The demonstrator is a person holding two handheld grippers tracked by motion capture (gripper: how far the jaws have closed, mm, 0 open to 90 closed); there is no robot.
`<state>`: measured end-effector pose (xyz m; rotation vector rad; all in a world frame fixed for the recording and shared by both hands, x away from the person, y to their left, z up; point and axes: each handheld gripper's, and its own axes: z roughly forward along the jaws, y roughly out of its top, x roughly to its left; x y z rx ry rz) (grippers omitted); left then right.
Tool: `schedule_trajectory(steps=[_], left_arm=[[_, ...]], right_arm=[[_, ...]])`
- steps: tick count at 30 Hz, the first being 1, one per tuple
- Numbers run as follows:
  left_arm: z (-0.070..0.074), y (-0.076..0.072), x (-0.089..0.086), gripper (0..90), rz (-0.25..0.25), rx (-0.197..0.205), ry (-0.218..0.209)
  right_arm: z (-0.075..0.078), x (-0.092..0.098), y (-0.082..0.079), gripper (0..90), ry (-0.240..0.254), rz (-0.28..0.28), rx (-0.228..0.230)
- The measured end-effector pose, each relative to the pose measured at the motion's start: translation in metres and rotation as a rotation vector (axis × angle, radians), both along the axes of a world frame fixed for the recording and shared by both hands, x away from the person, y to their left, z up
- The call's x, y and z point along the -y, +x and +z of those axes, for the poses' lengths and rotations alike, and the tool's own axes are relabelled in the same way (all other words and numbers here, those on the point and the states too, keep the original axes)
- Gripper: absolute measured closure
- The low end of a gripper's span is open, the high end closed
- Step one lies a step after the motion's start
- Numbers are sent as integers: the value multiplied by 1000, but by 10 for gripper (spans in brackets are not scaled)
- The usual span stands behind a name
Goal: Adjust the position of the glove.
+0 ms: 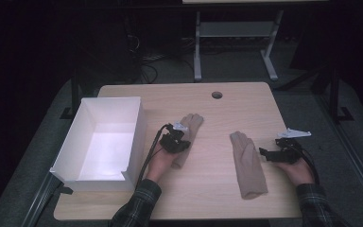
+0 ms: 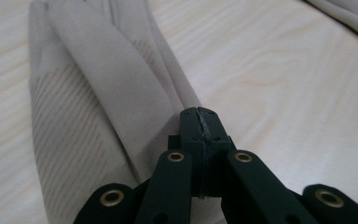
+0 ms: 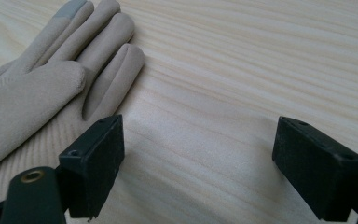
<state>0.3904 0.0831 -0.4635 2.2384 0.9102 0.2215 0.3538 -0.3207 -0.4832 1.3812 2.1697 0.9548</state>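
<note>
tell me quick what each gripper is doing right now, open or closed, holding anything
Left gripper: closed, jaws together at the edge of the left glove; a grip cannot be told.
Right gripper: open, empty, beside the right glove.

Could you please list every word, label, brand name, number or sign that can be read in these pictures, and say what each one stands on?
None: no readable text, number or sign shows in any view.
Left glove: plain beige fabric with faint ribbing, no label visible.
Right glove: plain beige, with a grey fingertip patch but no print.
White box: bare walls, no marking.
Left gripper and right gripper: black jaws with screws, no lettering.
</note>
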Motion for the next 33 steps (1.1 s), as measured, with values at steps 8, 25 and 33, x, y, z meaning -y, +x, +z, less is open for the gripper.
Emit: schedule_trajectory(steps=[8, 25, 33], left_arm=[[0, -19, 15, 899, -61, -28, -28], [7, -58, 24, 897, -175, -40, -43], [5, -84, 11, 897, -205, -72, -40]], right_arm=[[0, 0, 0, 162, 0, 0, 0], [0, 0, 0, 162, 0, 0, 0], [0, 0, 0, 162, 0, 0, 0]])
